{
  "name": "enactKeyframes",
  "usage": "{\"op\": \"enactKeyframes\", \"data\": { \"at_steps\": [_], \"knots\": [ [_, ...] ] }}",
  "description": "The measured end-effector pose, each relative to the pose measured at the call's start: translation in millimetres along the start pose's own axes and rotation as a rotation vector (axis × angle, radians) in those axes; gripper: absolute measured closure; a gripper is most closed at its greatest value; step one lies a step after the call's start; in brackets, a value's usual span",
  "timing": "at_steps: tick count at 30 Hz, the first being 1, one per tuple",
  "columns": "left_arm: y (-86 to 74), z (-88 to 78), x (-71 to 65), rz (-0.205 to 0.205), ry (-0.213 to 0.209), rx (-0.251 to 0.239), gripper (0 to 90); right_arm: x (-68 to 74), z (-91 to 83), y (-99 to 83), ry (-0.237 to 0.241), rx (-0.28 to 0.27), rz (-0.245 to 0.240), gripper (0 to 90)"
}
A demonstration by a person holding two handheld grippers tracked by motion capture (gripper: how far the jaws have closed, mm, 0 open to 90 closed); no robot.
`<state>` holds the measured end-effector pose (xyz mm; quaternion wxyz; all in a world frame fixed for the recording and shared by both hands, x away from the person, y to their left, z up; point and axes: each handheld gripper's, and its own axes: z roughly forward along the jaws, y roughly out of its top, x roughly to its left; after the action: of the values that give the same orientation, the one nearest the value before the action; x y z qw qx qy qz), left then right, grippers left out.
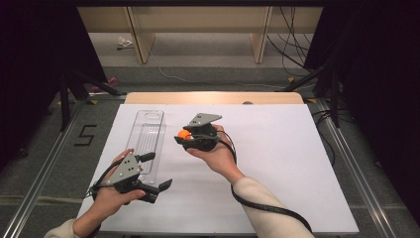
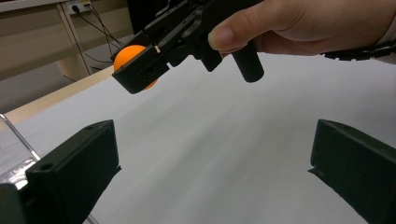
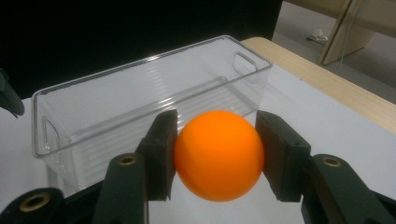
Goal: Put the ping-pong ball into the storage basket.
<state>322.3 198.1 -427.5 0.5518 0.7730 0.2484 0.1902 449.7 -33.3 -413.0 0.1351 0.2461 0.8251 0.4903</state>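
A white sheet is laid over the wooden tabletop, whose far edge is left bare as a narrow strip. The right half of the sheet is left free, and open room is also seen between the two grippers. A clear plastic bin is set lengthwise near the sheet's left edge, its long sides running away from the person; nothing is seen inside it in the right gripper view, where its ribbed floor and handle cut-outs are visible through the walls. An orange ball is pinched between the jaws of the right gripper, one pad pressed on each side, and it is held above the sheet just to the right of the bin, near its middle. The left gripper is held at the near end of the bin, its jaws spread wide with nothing between them; one jaw is seen over the bin's near corner, the other over bare sheet.
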Motion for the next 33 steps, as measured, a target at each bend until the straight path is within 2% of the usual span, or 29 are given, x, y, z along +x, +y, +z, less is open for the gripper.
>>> {"op": "enactKeyframes", "data": {
  "at_steps": [33],
  "knots": [
    [0.0, -0.1, -0.2, 0.002, 0.000, 0.001, 0.5, 4.0, 10.8, 8.9, 0.017, -0.002, -0.011, 51.6]
  ]
}}
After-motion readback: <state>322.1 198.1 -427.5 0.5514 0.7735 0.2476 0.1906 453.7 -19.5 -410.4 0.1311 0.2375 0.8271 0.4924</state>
